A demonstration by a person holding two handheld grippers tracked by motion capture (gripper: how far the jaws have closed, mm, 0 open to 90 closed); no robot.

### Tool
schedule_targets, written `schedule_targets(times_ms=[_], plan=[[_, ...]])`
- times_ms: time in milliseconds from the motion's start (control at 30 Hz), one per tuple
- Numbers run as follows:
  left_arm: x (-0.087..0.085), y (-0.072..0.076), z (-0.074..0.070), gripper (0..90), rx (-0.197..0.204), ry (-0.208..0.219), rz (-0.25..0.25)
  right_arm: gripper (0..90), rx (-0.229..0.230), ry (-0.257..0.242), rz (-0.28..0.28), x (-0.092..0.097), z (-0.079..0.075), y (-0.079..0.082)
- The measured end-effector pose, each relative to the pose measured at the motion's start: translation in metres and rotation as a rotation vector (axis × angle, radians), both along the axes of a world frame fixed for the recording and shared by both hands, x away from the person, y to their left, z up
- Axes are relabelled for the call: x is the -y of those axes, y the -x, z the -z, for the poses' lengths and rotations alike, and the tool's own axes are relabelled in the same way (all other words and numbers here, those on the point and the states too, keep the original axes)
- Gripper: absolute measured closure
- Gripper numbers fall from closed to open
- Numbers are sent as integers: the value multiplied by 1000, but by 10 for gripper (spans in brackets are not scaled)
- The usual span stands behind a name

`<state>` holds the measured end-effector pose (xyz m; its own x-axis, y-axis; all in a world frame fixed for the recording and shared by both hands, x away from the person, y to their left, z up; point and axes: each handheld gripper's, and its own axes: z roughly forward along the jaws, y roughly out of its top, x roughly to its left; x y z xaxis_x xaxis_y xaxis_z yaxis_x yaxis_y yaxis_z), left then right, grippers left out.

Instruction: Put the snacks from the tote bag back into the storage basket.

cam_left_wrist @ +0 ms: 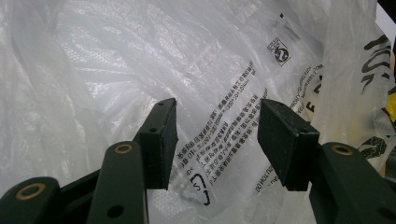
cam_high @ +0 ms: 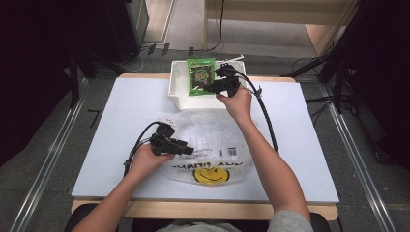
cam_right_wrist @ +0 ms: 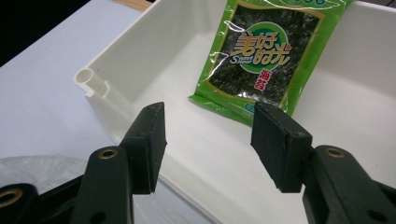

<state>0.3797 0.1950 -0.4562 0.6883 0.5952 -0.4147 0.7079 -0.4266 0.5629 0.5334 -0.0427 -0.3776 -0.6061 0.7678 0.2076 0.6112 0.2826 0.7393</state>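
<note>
The right claw (cam_right_wrist: 208, 144) is standing wide and empty over the white bin (cam_high: 178, 92), approaching the green seaweed packet (cam_right_wrist: 261, 56) lying inside it. Advice: be aligning both pads across the packet's near edge before closing. The left claw (cam_left_wrist: 217, 140), also wide and empty, is hovering at the clear plastic bag (cam_high: 212, 140) on the pale surface (cam_high: 121, 130). Grey flooring and cables are surrounding the surface.

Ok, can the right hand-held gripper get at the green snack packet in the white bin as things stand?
Probably yes: the right hand-held gripper stands open just short of the green snack packet, which lies alone in the open-topped white bin, nothing between.
</note>
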Motion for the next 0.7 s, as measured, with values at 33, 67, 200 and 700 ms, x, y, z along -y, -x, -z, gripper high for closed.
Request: schedule_targets(times_ms=[33,67,200,700], plan=[[0,0,0,488,0,0,0,466,0,0,0,0,0,0],[0,0,0,488,-1,1,1,466,-5,-10,-6,2,1,4],[-1,0,0,488,0,4,-1,468,-12,-19,-15,5,3,11],[-2,1,-2,488,4,10,-10,471,-16,-12,-38,23,7,36]])
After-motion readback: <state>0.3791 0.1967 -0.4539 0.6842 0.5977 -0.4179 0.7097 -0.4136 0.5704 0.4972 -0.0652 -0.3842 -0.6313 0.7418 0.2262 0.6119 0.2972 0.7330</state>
